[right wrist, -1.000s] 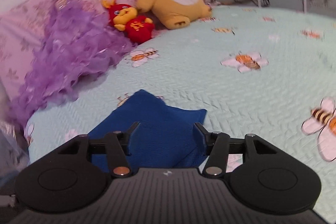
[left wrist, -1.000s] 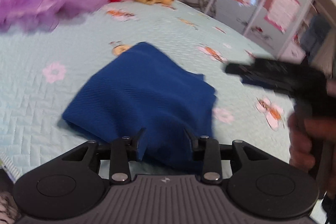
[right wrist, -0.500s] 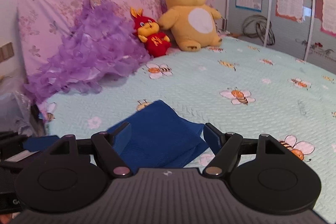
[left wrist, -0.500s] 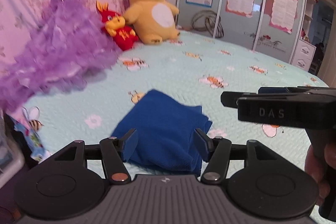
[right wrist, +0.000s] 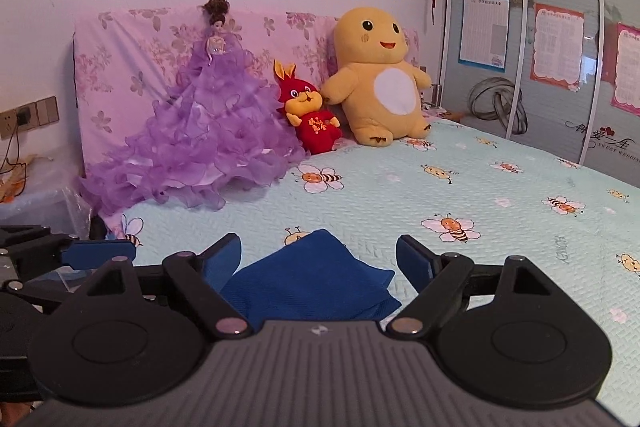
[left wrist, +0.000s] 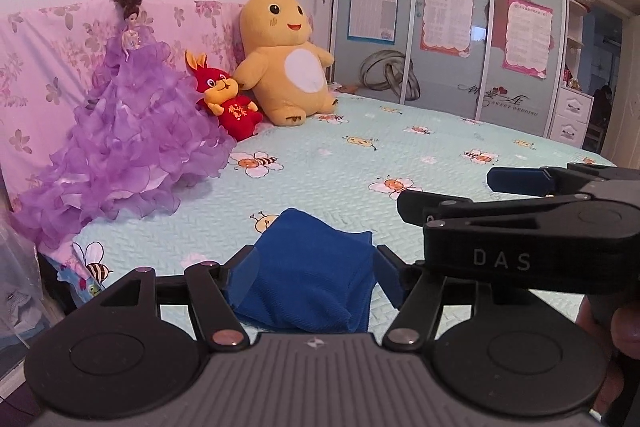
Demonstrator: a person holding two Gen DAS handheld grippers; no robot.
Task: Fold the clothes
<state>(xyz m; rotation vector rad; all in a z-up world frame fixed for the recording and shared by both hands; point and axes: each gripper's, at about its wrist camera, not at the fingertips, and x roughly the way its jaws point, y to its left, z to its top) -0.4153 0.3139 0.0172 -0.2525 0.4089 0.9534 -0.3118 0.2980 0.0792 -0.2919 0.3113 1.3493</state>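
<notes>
A folded blue cloth [left wrist: 308,247] [right wrist: 312,279] lies flat near the front-left corner of the bee-patterned bedspread [left wrist: 360,179]. My left gripper [left wrist: 314,267] hangs above and short of the cloth. Its jaws are opening and nothing is pressed between its pads. My right gripper [right wrist: 320,253] hovers likewise over the cloth's near edge, its jaws opening wide and empty. In the left wrist view the right gripper [left wrist: 448,191] sticks in from the right, held by a hand [left wrist: 624,327]. In the right wrist view the left gripper's blue pad [right wrist: 100,253] shows at the left edge.
A doll in a purple ruffled dress [right wrist: 208,147], a red plush rabbit [right wrist: 308,119] and a big yellow plush [right wrist: 380,83] lean on the pink headboard. Sliding wardrobe doors [left wrist: 448,39] stand beyond the bed. A plastic-wrapped box [right wrist: 36,203] sits left of the bed.
Both grippers have risen and drawn back from the blue cloth, and their jaws have widened. The cloth stays folded on the bed.
</notes>
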